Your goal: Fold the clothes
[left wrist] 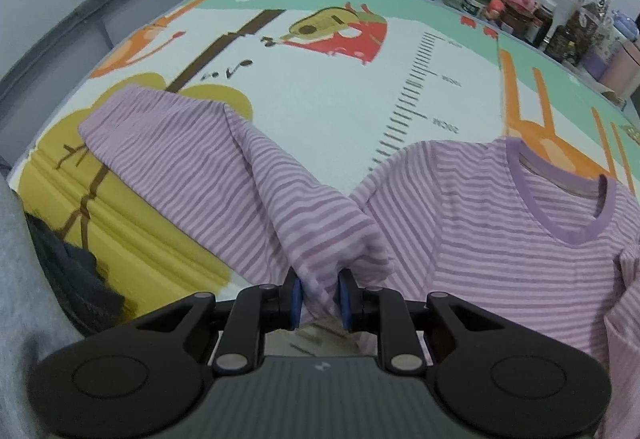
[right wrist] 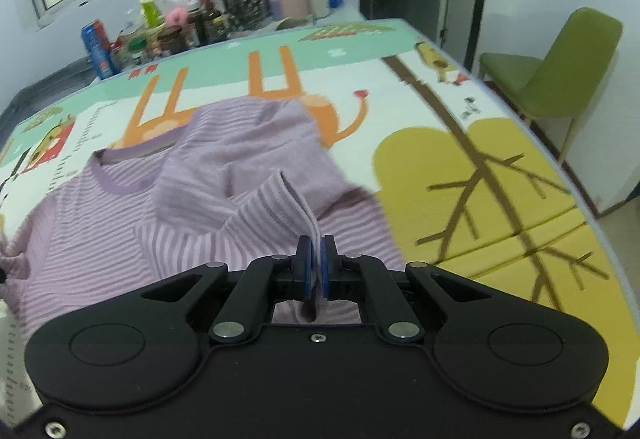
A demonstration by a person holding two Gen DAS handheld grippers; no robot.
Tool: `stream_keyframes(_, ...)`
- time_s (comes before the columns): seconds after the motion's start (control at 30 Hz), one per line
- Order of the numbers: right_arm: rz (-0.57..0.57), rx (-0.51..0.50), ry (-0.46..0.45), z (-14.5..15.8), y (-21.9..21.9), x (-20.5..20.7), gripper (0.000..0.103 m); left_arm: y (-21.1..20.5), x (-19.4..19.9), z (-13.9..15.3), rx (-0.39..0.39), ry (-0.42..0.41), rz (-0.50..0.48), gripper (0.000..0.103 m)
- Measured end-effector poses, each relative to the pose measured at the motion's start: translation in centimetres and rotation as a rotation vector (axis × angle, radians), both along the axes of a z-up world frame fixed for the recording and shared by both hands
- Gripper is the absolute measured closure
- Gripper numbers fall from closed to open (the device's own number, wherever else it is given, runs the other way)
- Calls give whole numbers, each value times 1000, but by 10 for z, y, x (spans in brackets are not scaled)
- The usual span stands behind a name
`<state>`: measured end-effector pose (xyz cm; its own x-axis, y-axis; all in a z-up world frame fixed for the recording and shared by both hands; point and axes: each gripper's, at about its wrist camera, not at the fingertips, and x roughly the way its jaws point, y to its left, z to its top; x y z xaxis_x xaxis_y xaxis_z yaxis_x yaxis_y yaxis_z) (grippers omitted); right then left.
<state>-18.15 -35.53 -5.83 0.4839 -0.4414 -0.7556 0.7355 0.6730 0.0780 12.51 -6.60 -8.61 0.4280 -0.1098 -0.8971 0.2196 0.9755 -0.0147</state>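
Fold just begun — left tongs (left wrist: pixel 319 295) and right tongs (right wrist: pixel 317 265) each pinch a sleeve of the shirt (left wrist: pixel 500 239); body unfolded.

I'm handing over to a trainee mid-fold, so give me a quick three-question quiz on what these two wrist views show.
1. True or false: the left tongs hang open above the striped shirt.
2. What do the right tongs pinch? A) the purple collar B) a folded edge of shirt fabric C) the play mat
3. Fill in: the green chair stands beside the mat in the ____ wrist view.

Key
1. False: they are shut on bunched shirt fabric.
2. B
3. right
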Motion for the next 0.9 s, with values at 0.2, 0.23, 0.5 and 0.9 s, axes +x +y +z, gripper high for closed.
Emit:
stream_keyframes(0.2,-63,-37,-45,14,-23,-13,99,-4,12,-2,41,-27,2,82)
stream_keyframes(0.23,-72,-43,-53,16,-27,-16,99,-5,14,-3,45,-30,2,82)
stream_keyframes(0.5,-142,-95,-62,29,-57,-28,99,-9,31,-2,72,-42,11,82)
stream_keyframes(0.9,-268,-152,-37,30,-101,-57,99,-18,50,1,131,-90,32,82)
